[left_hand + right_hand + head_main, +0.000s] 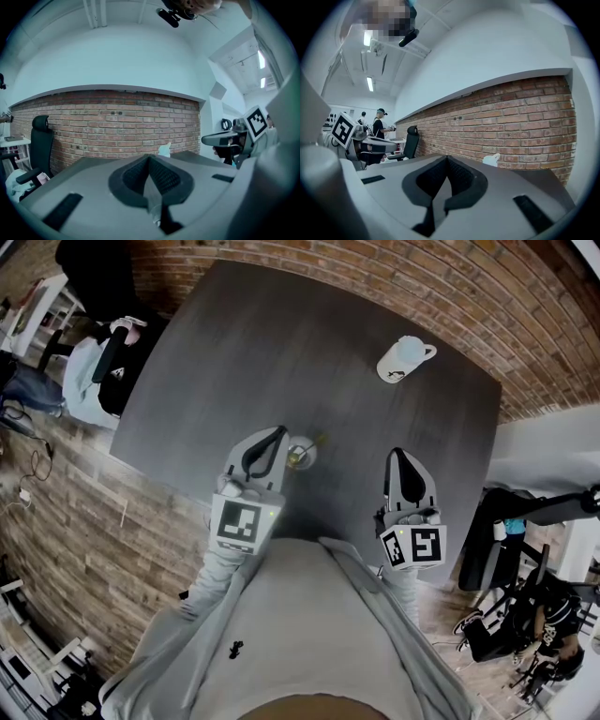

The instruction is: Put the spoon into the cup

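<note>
Grey counter [281, 334] holds the spoon [302, 455] just beside our left claw [277, 431], well apart from the cup [403, 360], so it is not in. Our right claw [397, 453] and the left are both closed and empty.

cup [164, 150]: past the tips of the left tongs [150, 158], only a pale scrap shows at the far edge of the table [234, 343]; its shape is unreadable.
spoon [302, 454]: small and blurred close to the table's near edge; touching the left tongs or just beside them, cannot tell.
gap behind left tongs' tips: a pale sliver, unidentifiable.
table's near edge: partly covered by the person's torso [300, 615].
hands: hidden behind the marker cubes [237, 523].
bystanders [380, 123]: too small to make out.
</note>
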